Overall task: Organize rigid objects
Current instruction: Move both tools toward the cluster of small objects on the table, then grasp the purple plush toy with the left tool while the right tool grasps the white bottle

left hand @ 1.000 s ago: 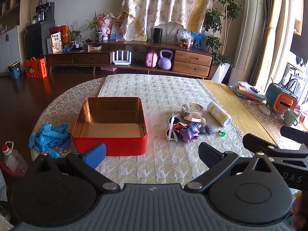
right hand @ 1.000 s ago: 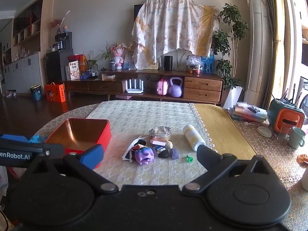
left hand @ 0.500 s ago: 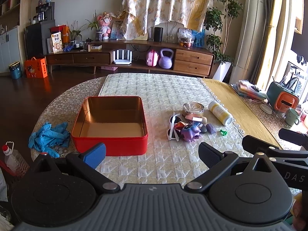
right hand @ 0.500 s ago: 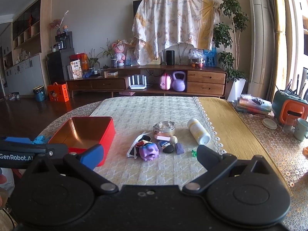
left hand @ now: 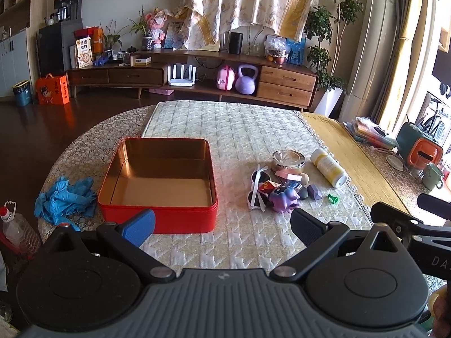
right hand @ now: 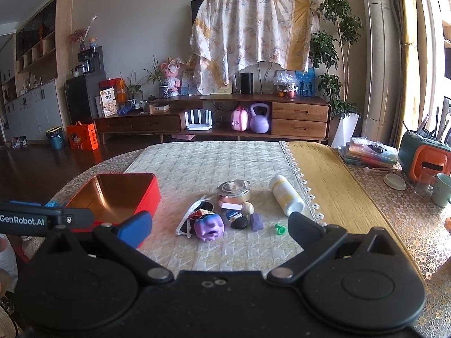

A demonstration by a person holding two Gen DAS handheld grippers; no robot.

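Your open red metal tin with the gold lining (left hand: 157,180) sits on the quilted cream table cover (left hand: 234,129), left of the loose pile, its long axis running across the left wrist view. The white cylindrical bottle with the yellow label (left hand: 328,166) lies on its side at the pile's right edge, long axis slanting from far-left to near-right. Your left gripper (left hand: 222,226) hangs above the table's near edge with its fingers spread wide and nothing between them; your right gripper (right hand: 220,226) is likewise spread and empty, facing the purple toy figure (right hand: 210,226). The white-framed sunglasses (right hand: 194,217) are partly buried under the pile, and the small dark pieces beside the round silver tin (right hand: 234,190) are hard to identify. Only the left view shows the whole tin and the crumpled blue gloves (left hand: 66,197); the right view cuts off the tin's near corner behind the left gripper's body.
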